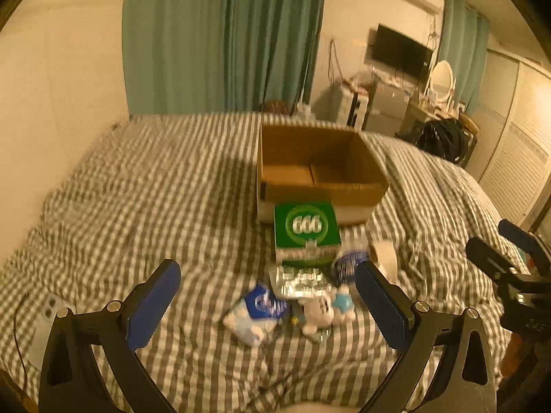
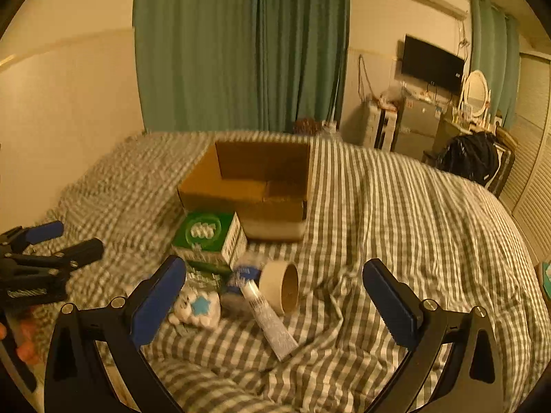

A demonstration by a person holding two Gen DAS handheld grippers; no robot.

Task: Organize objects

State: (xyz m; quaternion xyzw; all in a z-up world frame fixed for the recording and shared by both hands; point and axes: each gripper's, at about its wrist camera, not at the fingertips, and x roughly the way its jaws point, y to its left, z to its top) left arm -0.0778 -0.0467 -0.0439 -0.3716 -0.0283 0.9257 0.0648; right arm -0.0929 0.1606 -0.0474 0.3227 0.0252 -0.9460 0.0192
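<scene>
A bed (image 1: 137, 189) covered in a grey-and-white checked duvet carries everything here. Toward its far side sits an open cardboard box (image 1: 320, 168), its flaps down and its inside bare. Just in front of the box, touching or nearly touching its near wall, stands a green carton (image 1: 306, 230) with a round white emblem on top.

Nearer the cameras lies a small heap of loose things. A silver blister pack of pills (image 1: 299, 280) lies flat just in front of the green carton. Beside it to the left is a blue-and-white tissue packet (image 1: 256, 313), and just right of that a small white plush toy (image 1: 320, 311) with a pale blue star on it. A roll of beige tape (image 2: 284, 284) stands on its edge to the right of the heap, its hollow core facing the right wrist camera. A white tube (image 2: 267, 316) lies slanted in front of the roll, its cap end close to a dark blue-and-white item that is too blurred to name.

The left tool (image 1: 267, 297) hangs above the heap with its blue-padded fingers spread wide and nothing between them. The right tool (image 2: 273, 296) is likewise wide open and empty, poised over the tape roll and the tube. Each tool shows at the edge of the other's view.
</scene>
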